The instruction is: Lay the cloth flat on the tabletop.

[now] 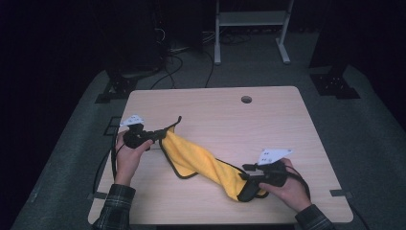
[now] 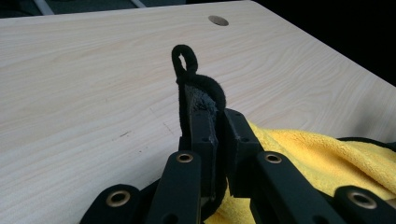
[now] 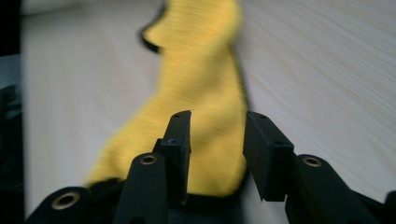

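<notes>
High view: yellow towel (image 1: 203,163) stretched between grippers.
Long axis runs ten to four o'clock; left gripper (image 1: 158,135) clamps its black-trimmed corner, right gripper (image 1: 245,172) parted around the four o'clock end.

Cloth (image 1: 201,160): bright yellow, plain, with black edging; black hanging loop (image 2: 183,58) at one corner, greyish fuzz on the inner face of that corner.
Tabletop (image 1: 225,120): pale wood, fine lengthwise grain; one small dark round hole (image 1: 246,99).
Left hand-held gripper (image 1: 160,135): black, brass-coloured rivets at the joints, white plate with dark marks on top.
Right hand-held gripper (image 1: 246,172): black, same brass-coloured rivets, white plate with dark marks.
Sleeves (image 1: 117,206): dark plaid, grey-green checks.
Floor (image 1: 373,143): grey carpet.
Frame (image 1: 251,19) beyond the tabletop: white.
Cables (image 1: 177,62): black.
</notes>
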A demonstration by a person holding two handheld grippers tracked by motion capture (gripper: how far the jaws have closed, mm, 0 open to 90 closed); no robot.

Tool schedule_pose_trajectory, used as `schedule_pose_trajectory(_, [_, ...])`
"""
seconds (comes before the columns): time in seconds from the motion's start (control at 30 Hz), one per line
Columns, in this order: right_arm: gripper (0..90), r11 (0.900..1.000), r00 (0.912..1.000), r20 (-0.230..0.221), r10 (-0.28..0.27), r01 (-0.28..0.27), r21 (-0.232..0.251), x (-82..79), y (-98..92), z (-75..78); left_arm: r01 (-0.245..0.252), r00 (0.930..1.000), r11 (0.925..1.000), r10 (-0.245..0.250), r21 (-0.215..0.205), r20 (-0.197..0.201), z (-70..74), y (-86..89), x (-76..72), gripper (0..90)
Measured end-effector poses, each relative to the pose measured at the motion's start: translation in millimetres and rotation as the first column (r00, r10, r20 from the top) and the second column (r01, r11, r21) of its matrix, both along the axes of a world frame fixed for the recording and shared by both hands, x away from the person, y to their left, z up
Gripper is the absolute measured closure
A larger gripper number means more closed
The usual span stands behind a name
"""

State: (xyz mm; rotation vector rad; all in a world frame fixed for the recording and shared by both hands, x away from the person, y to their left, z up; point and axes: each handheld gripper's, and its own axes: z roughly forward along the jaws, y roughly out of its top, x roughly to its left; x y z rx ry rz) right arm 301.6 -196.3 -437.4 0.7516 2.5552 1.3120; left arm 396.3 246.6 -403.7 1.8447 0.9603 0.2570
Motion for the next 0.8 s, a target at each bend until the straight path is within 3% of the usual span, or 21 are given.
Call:
schedule_pose_trajectory(0.03, [60.6, 1.0, 1.0, 0.0, 0.0, 0.0, 0.0, 0.0, 0.0, 0.0, 0.0, 1.0, 1.0, 0.0, 0.0, 0.0, 0.0, 0.0, 0.0, 83.2])
schedule_pose_trajectory(0.07, [60.0, 0.999, 0.998, -0.046, -0.043, 0.043, 0.003, 9.0, -11.8, -6.0, -0.001, 1.0, 1.0, 0.001, -0.002, 0.0, -0.3, 0.1, 0.0, 83.2])
schedule_pose_trajectory(0.13, [59.1, 0.998, 0.9936, -0.096, -0.059, 0.06, 0.008, 13.2, -17.9, -14.8, -0.001, 1.0, 1.0, 0.001, -0.002, 0.001, -0.2, 0.1, 0.0, 83.2])
schedule_pose_trajectory(0.2, [56.0, 0.998, 0.9884, -0.139, -0.062, 0.062, -0.001, 15.6, -18.8, -23.4, 0.0, 1.0, 1.0, 0.0, -0.001, 0.001, -0.2, -0.1, 0.0, 83.2])
schedule_pose_trajectory(0.23, [56.0, 0.998, 0.9884, -0.139, -0.062, 0.062, -0.001, 15.6, -18.8, -23.4, 0.0, 1.0, 1.0, 0.0, -0.001, 0.001, -0.2, -0.1, 0.0, 83.2])
schedule_pose_trajectory(0.27, [55.4, 0.998, 0.9811, -0.185, -0.056, 0.056, -0.003, 18.6, -17.2, -30.5, -0.001, 1.0, 1.0, 0.001, -0.002, 0.0, 0.0, -0.4, -0.1, 83.2])
schedule_pose_trajectory(0.37, [55.4, 0.998, 0.9776, -0.202, -0.057, 0.056, -0.009, 20.9, -14.7, -34.8, 0.0, 1.0, 1.0, 0.0, -0.001, 0.002, 0.5, -0.5, -0.2, 83.2])
schedule_pose_trajectory(0.4, [64.5, 0.998, 0.9738, -0.221, -0.055, 0.055, -0.006, 22.6, -11.8, -37.0, -0.001, 1.0, 1.0, 0.001, -0.001, 0.004, 0.5, -0.7, -0.3, 83.2])
schedule_pose_trajectory(0.43, [64.5, 0.998, 0.9738, -0.221, -0.055, 0.055, -0.006, 22.6, -11.8, -37.0, -0.001, 1.0, 1.0, 0.001, -0.001, 0.004, 0.5, -0.7, -0.3, 83.2])
schedule_pose_trajectory(0.47, [75.9, 0.999, 0.9734, -0.225, -0.04, 0.039, -0.011, 22.9, -9.1, -37.4, 0.0, 1.0, 1.0, 0.0, -0.002, 0.005, 0.6, -1.0, -0.3, 83.2])
schedule_pose_trajectory(0.5, [75.9, 0.999, 0.9734, -0.225, -0.04, 0.039, -0.011, 22.9, -9.1, -37.4, 0.0, 1.0, 1.0, 0.0, -0.002, 0.005, 0.6, -1.0, -0.3, 83.2])
schedule_pose_trajectory(0.53, [83.9, 0.999, 0.9786, -0.201, -0.045, 0.044, -0.01, 22.4, -8.5, -35.4, 0.003, 1.0, 1.0, -0.003, 0.0, 0.006, 1.0, -0.5, -0.3, 83.2])
schedule_pose_trajectory(0.7, [86.0, 0.997, 0.9857, -0.155, -0.066, 0.07, 0.014, 23.1, -11.0, -24.5, 0.007, 0.9998, 1.0, -0.007, -0.005, 0.017, 3.6, -1.1, -1.5, 83.3])
schedule_pose_trajectory(0.73, [86.3, 0.995, 0.9886, -0.12, -0.091, 0.096, 0.039, 24.8, -15.6, -14.0, 0.012, 0.9995, 0.9999, -0.011, -0.009, 0.029, 7.5, -2.0, -2.6, 83.3])
schedule_pose_trajectory(0.77, [86.3, 0.995, 0.9886, -0.12, -0.091, 0.096, 0.039, 24.8, -15.6, -14.0, 0.012, 0.9995, 0.9999, -0.011, -0.009, 0.029, 7.5, -2.0, -2.6, 83.3])
schedule_pose_trajectory(0.8, [86.5, 0.99, 0.9896, -0.083, -0.117, 0.123, 0.073, 28.9, -23.4, -0.4, 0.016, 0.999, 0.9998, -0.016, -0.015, 0.041, 11.3, -3.5, -3.3, 83.4])
